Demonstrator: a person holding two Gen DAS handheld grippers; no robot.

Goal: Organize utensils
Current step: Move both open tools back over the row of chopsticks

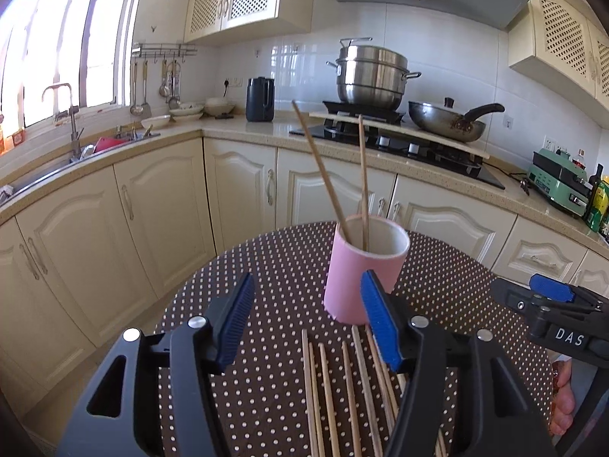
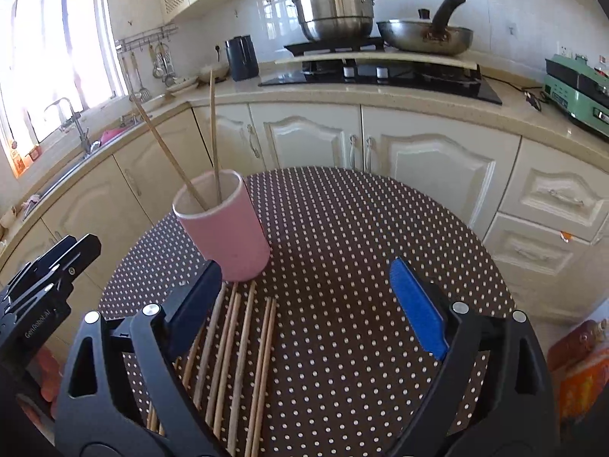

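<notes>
Hovering w/ left gripper (image 1: 308, 320) half-open, right gripper (image 2: 316, 304) wide, both empty. Best to straddle one loose chopstick (image 1: 327, 392) near pink cup (image 1: 365, 274), pinch mid-shaft, avoid neighbours.

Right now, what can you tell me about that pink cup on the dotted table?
The pink cup is a plain, handle-less cylinder, pale inside, material unclear. It stands upright on the polka-dot tablecloth with its mouth open. Two wooden chopsticks stand in it, one nearly straight, the other leaning left against the rim. More chopsticks lie flat on the cloth just in front of its base. Neither gripper touches it.
</notes>
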